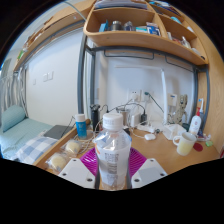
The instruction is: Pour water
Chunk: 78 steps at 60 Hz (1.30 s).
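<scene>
One water bottle (112,152) stands clamped between the tongs (113,172).

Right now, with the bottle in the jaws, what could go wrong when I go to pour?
1. The water bottle still has its white cap on, so nothing will pour until it is removed.
2. The gripper holds it low on the body, so the tall bottle may swing or slip when tilted.
3. The desk ahead is crowded, with a mug and cables where a spill might land.
</scene>
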Tool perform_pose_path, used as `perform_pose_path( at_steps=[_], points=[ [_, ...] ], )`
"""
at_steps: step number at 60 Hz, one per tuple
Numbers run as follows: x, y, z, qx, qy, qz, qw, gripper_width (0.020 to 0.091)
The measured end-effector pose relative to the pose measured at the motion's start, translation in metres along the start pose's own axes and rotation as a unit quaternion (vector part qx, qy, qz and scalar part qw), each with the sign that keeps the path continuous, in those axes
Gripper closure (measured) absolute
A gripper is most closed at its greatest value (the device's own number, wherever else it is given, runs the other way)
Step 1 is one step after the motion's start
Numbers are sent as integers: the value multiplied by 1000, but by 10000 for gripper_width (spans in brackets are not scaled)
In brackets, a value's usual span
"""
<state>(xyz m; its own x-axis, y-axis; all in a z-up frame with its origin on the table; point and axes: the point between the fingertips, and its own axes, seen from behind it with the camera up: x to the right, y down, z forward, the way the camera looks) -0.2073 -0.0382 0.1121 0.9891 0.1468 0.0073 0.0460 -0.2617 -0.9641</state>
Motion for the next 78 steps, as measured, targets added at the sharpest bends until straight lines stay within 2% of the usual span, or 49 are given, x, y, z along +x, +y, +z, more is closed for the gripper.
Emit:
perform_pose_path(
  at_steps=[6, 14, 29, 39, 52, 62, 72, 78],
  points=[
    [1, 0, 0, 6, -11, 12, 1000, 740],
    [19, -2, 8, -22, -19, 35, 999, 743],
    [106, -43, 49, -35, -23, 269, 962, 742],
    [166, -65, 74, -21, -47, 471, 881, 741],
    [218, -70, 84, -27, -67, 648, 758, 743],
    [234, -56, 86, -48, -62, 741, 667, 739],
    [236, -51, 87, -66, -67, 792, 604, 742],
    [233, -44, 87, -90, -61, 815, 569, 740]
  ],
)
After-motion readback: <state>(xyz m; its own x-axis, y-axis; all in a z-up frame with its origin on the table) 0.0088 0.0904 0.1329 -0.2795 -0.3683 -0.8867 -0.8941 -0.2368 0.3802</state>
